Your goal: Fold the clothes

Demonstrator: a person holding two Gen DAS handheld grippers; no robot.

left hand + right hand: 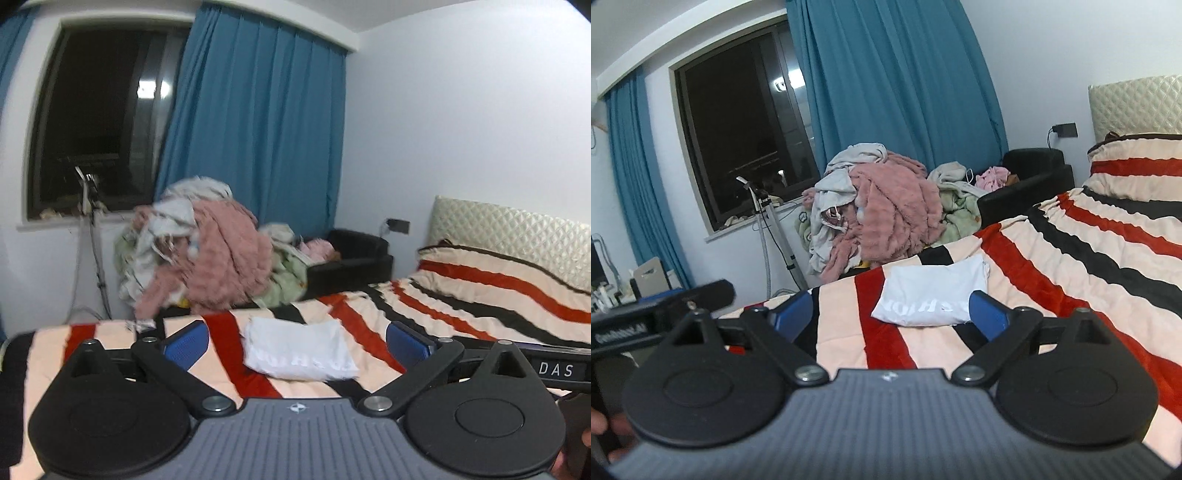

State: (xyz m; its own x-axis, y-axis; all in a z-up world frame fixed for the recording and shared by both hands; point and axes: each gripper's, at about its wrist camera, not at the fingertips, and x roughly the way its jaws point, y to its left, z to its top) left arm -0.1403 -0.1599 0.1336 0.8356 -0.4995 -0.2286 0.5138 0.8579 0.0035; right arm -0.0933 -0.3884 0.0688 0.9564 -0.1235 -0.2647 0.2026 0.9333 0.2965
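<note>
A folded white garment (299,349) with faint lettering lay flat on the striped bedspread (461,306) at the lower centre of both wrist views, apart from both tools. The left claw (297,341) stood wide, its blue fingers (186,345) spread to either side of the garment and holding nothing. The right claw (886,314) was likewise wide and empty, hovering above the red, black and cream blanket (1071,251) with the white garment (934,295) showing between its blue fingers (988,314). Behind the bed, at mid-frame, a heap of unfolded laundry (207,254) topped by a pink fleece (897,210) was piled before a blue curtain (258,110), with a dark window (103,118) at upper left. A black armchair (354,258) stood just right of the heap, and a quilted headboard (517,236) rose at right.
</note>
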